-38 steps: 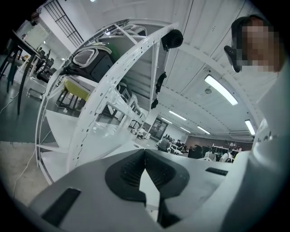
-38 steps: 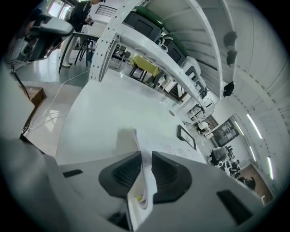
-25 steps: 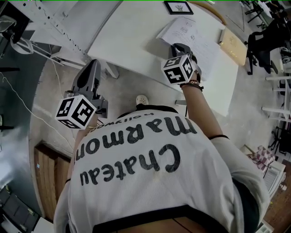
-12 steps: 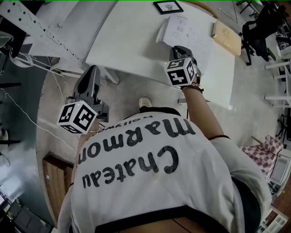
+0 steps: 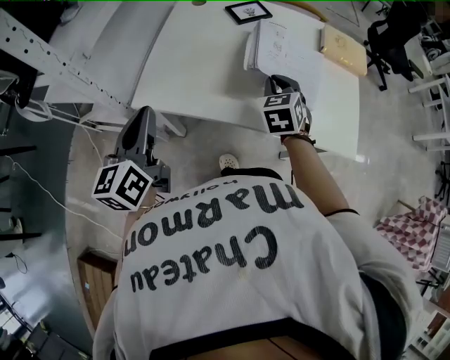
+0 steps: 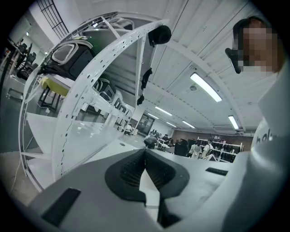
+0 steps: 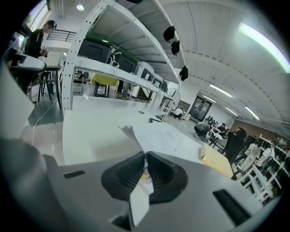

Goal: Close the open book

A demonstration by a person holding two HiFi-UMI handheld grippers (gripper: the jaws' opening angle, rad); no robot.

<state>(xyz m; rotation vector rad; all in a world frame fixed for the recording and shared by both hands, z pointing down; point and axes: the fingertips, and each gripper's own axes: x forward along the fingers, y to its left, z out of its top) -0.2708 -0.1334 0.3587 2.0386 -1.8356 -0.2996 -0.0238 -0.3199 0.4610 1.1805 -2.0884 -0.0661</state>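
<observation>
Right tool (image 7: 145, 158): jaws drawn almost fully together, only a thin slit between the pads. In my right gripper view a white page (image 7: 165, 136) of the book (image 5: 288, 53) runs up out of that slit, so I read the grip as pinched on the page's near edge. The page rises away from the jaws at a slope, and its far left corner curls. I cannot make out the small yellowish spot in the slit. The tool points down toward the counter (image 5: 197, 63). From the head view its tip sits over the near edge of the book. The book lies open on the right part of the counter, white pages up, with faint print or drawing too small to read. Its left side shows as a stacked edge. A tan flat board (image 5: 343, 49) lies just beside the book on the right, apart from it. A small dark picture frame (image 5: 247, 11) lies beyond the book's far left corner. Left tool (image 5: 143, 112): held off the counter, over the floor (image 5: 204, 148), near the counter's front edge and well apart from the book. Its own view shows the pads meeting with nothing between them. It points about level, toward a white perforated rack rail (image 6: 90, 86).
</observation>
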